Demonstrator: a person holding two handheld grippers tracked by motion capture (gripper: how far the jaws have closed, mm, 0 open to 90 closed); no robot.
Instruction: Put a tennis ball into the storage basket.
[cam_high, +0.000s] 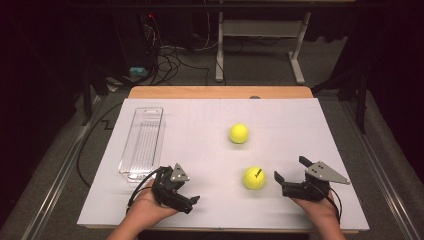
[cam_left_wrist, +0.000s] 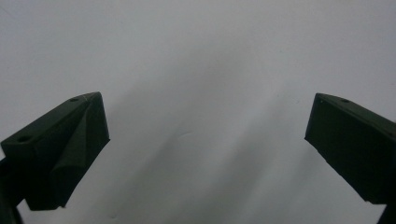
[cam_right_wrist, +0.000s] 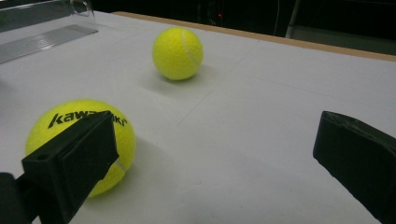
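On the white table (cam_high: 300, 120), a clear plastic tray (cam_high: 142, 142) lies at the left, the far tennis ball (cam_high: 239, 133) sits mid-table, the near tennis ball (cam_high: 254, 178) rests just beside the right gripper (cam_high: 290, 175), jaws apart, and the left gripper (cam_high: 192, 202), jaws apart, holds nothing

Count: 2 tennis balls. Near ball (cam_high: 254, 178) just beside the right gripper (cam_high: 291, 174) jaws, at their left jaw in the right gripper view (cam_right_wrist: 79, 140). Far ball (cam_high: 239, 133) well beyond those jaws (cam_right_wrist: 178, 52). 1 clear tray (cam_high: 142, 142), ahead of the left gripper (cam_high: 192, 204) jaws. 2 grippers, 2 jaws each, both sets apart. 1 worktop (cam_high: 300, 130).
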